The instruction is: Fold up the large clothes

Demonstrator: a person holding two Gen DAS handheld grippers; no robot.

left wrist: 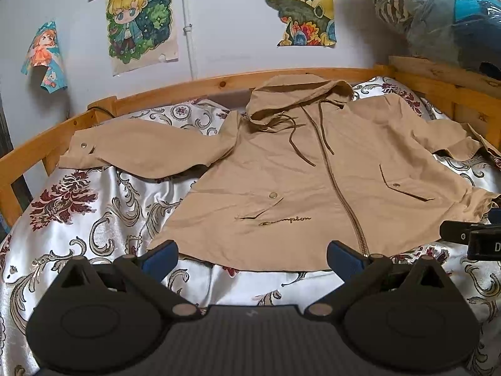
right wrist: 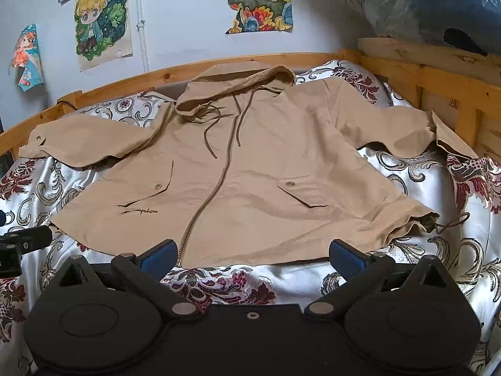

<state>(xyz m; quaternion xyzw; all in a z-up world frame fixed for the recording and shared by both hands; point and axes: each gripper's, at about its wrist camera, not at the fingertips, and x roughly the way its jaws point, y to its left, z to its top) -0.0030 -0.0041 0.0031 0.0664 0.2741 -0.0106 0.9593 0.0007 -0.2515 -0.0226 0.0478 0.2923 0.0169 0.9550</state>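
Observation:
A tan hooded zip jacket [left wrist: 300, 169] lies spread flat, front up, on a bed, sleeves out to both sides; it also shows in the right wrist view [right wrist: 250, 169]. My left gripper [left wrist: 252, 258] is open and empty, just short of the jacket's bottom hem left of the zip. My right gripper [right wrist: 252, 258] is open and empty, at the hem right of the zip. The right gripper's body shows at the left wrist view's right edge [left wrist: 476, 235]; the left gripper's body shows at the right wrist view's left edge [right wrist: 18, 244].
The bed has a white satin cover with maroon floral print [left wrist: 87, 219] and a wooden frame [left wrist: 194, 84] along the far side and ends. A wall with posters [left wrist: 141, 18] stands behind. Plastic-wrapped bundles [left wrist: 438, 12] sit at the upper right.

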